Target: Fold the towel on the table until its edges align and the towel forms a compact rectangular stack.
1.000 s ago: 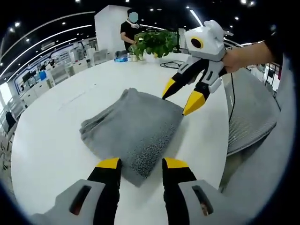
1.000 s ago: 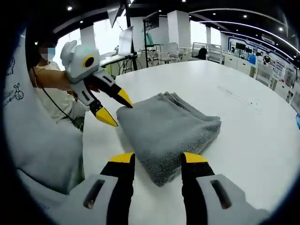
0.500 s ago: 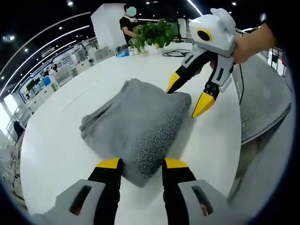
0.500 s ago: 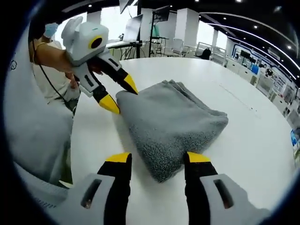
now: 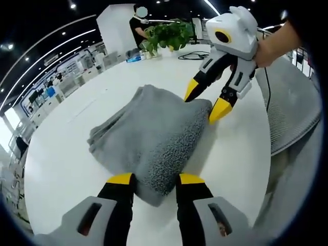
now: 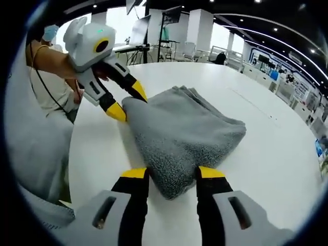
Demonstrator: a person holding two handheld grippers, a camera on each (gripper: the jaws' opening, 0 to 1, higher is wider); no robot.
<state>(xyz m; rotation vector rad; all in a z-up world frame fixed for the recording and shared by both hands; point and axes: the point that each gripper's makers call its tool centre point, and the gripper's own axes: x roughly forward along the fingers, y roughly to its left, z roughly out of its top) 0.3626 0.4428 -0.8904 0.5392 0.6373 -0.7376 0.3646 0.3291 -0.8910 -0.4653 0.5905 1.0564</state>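
Tongs at both ends of the folded grey terry towel (image 5: 148, 141) have closed in on it since a second ago: the left tongs (image 5: 151, 180), which stood apart around the near corner, now press their yellow tips against the cloth on both sides. The right tongs (image 6: 171, 174) do the same at the opposite corner; in the left gripper view they (image 5: 207, 100) sit at the far right corner, one tip on top of the fabric and the other beside its edge, where before they hovered clear of it. Both pairs read as pinching a towel corner, though the hold looks light and only just taken.

The towel lies in the middle of the round white counter (image 5: 66, 154), already a thick layered bundle, with stacked edges showing along its far left side. Its outline is still slightly rounded and uneven.

Judging from this, the fold is largely done, and the fresh grips on two opposite corners suggest either a last fold or a squaring-up of the stack. A potted green plant (image 5: 169, 43) stands at the counter's far edge.
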